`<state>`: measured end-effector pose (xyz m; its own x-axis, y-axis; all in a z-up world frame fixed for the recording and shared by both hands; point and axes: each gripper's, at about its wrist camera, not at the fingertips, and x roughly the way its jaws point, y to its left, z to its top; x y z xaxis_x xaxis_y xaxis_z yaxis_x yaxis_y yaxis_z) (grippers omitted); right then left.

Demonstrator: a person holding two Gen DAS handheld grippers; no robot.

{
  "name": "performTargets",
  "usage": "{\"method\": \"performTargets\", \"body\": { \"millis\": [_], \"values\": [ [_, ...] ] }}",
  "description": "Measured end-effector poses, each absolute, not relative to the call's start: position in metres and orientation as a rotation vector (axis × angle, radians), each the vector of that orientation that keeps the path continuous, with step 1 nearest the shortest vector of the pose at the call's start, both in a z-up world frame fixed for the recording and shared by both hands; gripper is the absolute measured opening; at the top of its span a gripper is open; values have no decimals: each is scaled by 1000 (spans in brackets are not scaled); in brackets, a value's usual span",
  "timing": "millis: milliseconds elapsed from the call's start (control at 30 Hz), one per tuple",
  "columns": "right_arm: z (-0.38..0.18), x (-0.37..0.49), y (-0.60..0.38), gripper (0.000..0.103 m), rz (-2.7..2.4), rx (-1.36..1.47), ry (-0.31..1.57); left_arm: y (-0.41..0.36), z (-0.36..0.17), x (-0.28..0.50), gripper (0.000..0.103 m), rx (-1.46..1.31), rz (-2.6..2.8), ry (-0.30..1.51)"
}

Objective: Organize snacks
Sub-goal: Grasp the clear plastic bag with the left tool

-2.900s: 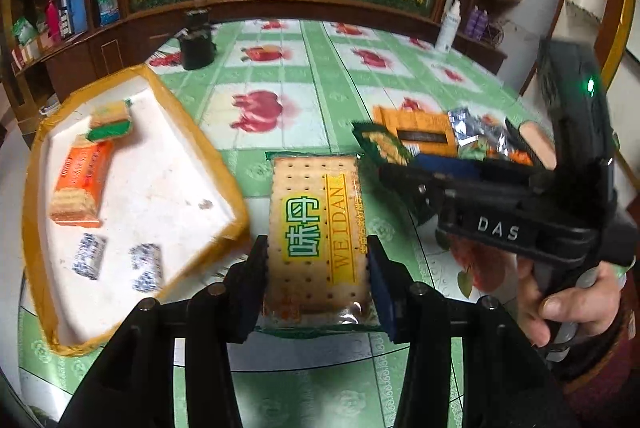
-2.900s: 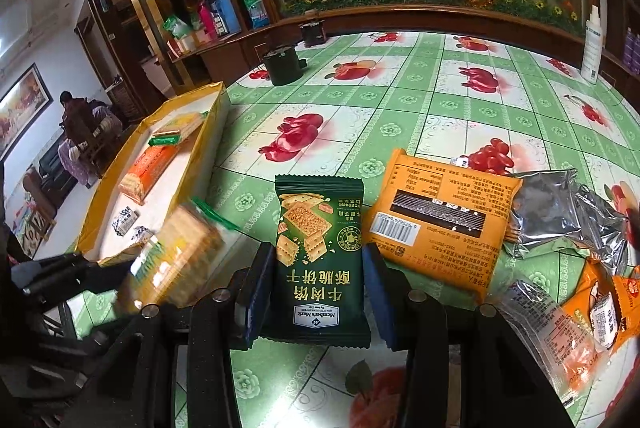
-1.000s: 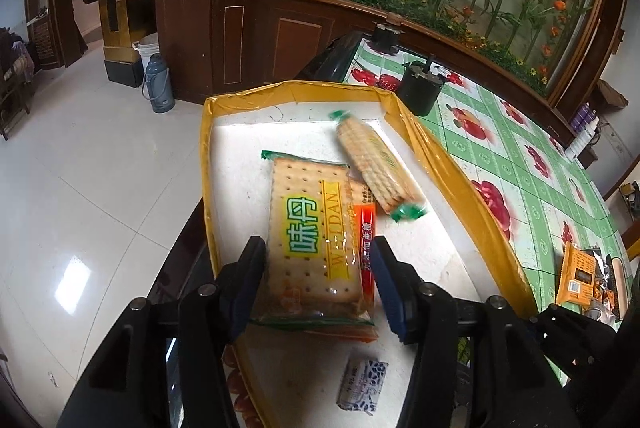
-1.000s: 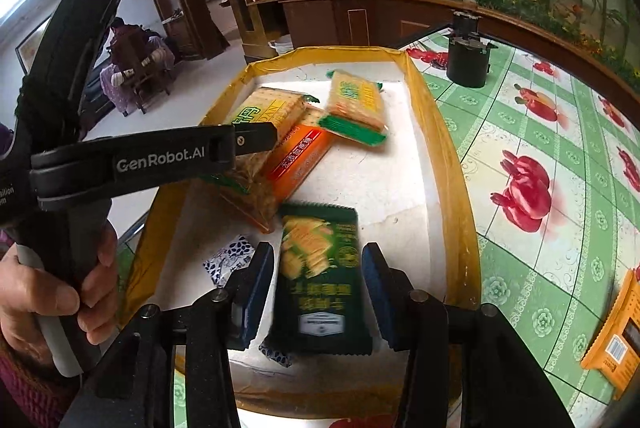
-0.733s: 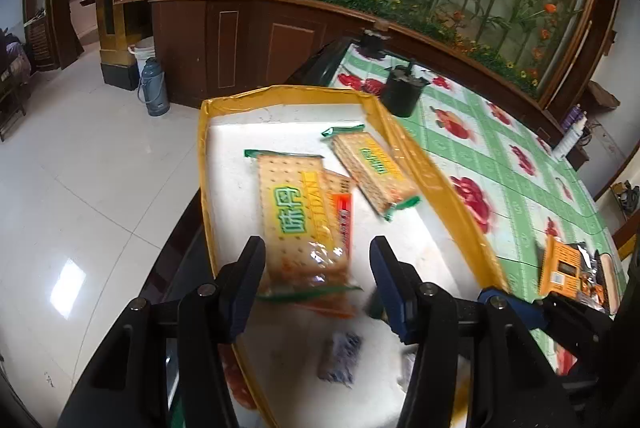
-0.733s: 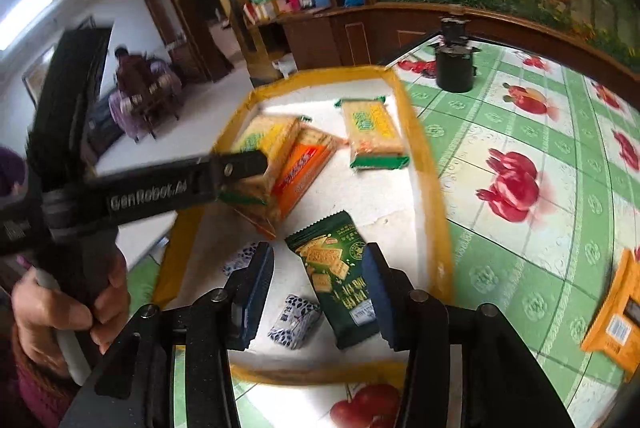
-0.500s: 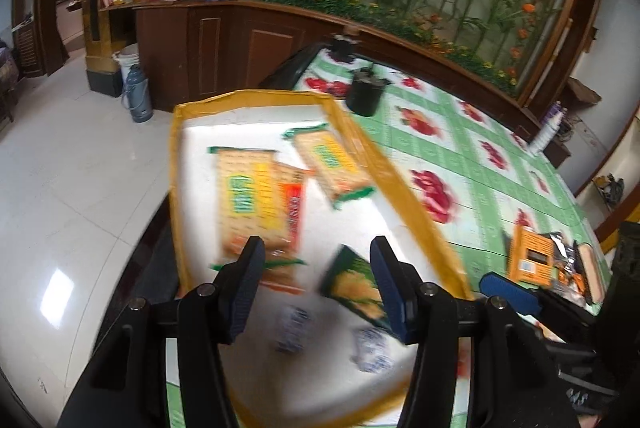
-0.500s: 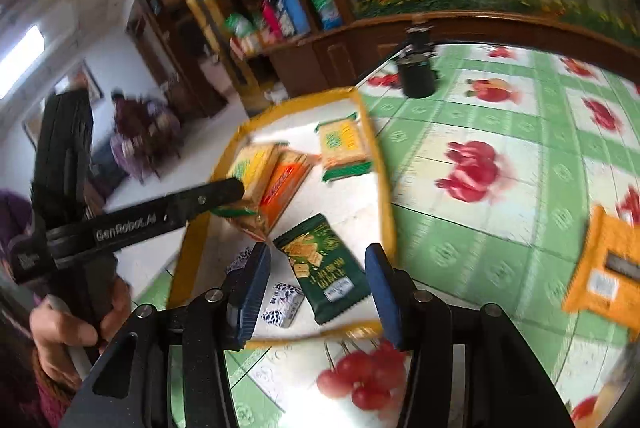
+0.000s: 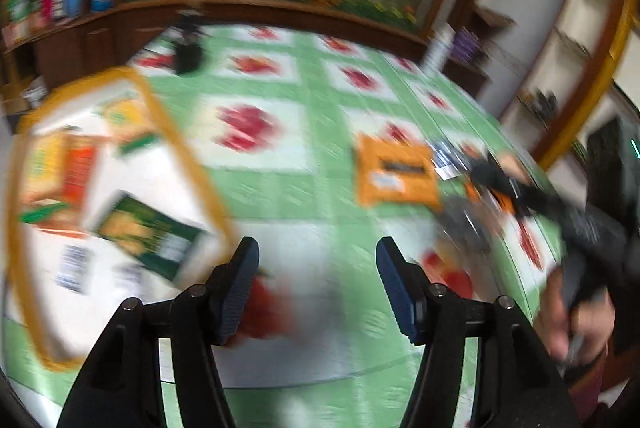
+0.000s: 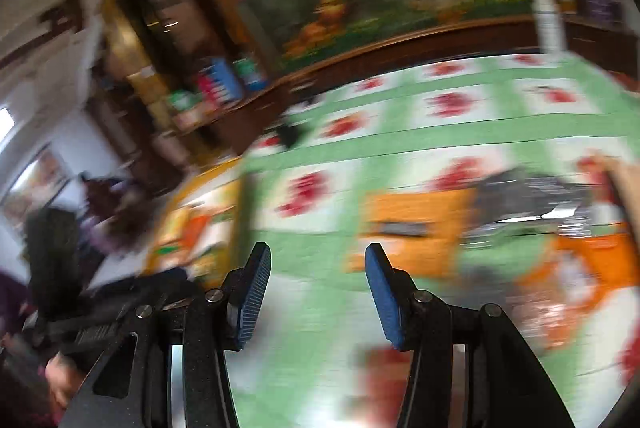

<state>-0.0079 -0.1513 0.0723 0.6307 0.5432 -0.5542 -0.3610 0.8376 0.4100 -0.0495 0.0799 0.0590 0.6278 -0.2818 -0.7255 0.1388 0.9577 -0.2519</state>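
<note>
Both packets carried seconds ago now lie in the yellow-rimmed tray (image 9: 188,164), and both tools have swung away from it toward the snacks right of the tray. Left hand-held gripper (image 9: 316,268) hangs wide and empty over the green fruit-print tabletop (image 9: 280,184); right hand-held gripper (image 10: 316,280) is likewise spread with nothing between its jaws. In the tray, the green cracker pack (image 9: 148,234) rests near the right rim, with a yellow biscuit pack (image 9: 40,164) and an orange wafer pack (image 9: 80,170) further left (motion blur hides finer detail). Well right of the tray lies the orange packet (image 9: 394,170), flat on the tabletop, with crinkled silver foil wrappers (image 10: 532,204) just beyond it. Such a packet is likely light, slick-skinned and brittle inside, so a gentle pinch across its narrow width seems wisest. Foil bags crowd its far side; the tray's raised rim stands in the path back.
</note>
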Motion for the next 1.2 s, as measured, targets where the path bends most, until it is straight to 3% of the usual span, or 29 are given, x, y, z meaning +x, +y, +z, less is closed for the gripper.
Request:
{"method": "performTargets", "body": {
  "millis": [167, 367, 533, 633, 1000, 1033, 1067, 1100, 1200],
  "values": [
    [46, 16, -202, 53, 340, 301, 818, 41, 41, -47, 60, -153, -342, 945],
    [28, -5, -187, 55, 483, 329, 868, 43, 47, -48, 63, -151, -329, 941],
    [36, -13, -201, 55, 518, 403, 783, 41, 51, -44, 71, -155, -330, 940],
    [32, -12, -223, 55, 467, 472, 739, 26, 51, -38, 83, -130, -371, 959],
    [35, -15, -250, 55, 445, 577, 689, -55, 14, -9, 87, -28, -419, 1060],
    [35, -14, -249, 55, 444, 577, 691, -60, 12, -8, 85, -2, -396, 1037],
    [35, -13, -248, 55, 444, 574, 694, -63, 12, -9, 70, 25, -384, 1019],
    [34, -13, -248, 55, 447, 571, 696, -65, 11, -8, 62, 46, -382, 1015],
    [34, -12, -243, 55, 458, 552, 704, -60, 11, -11, 53, 54, -379, 977]
  ]
}}
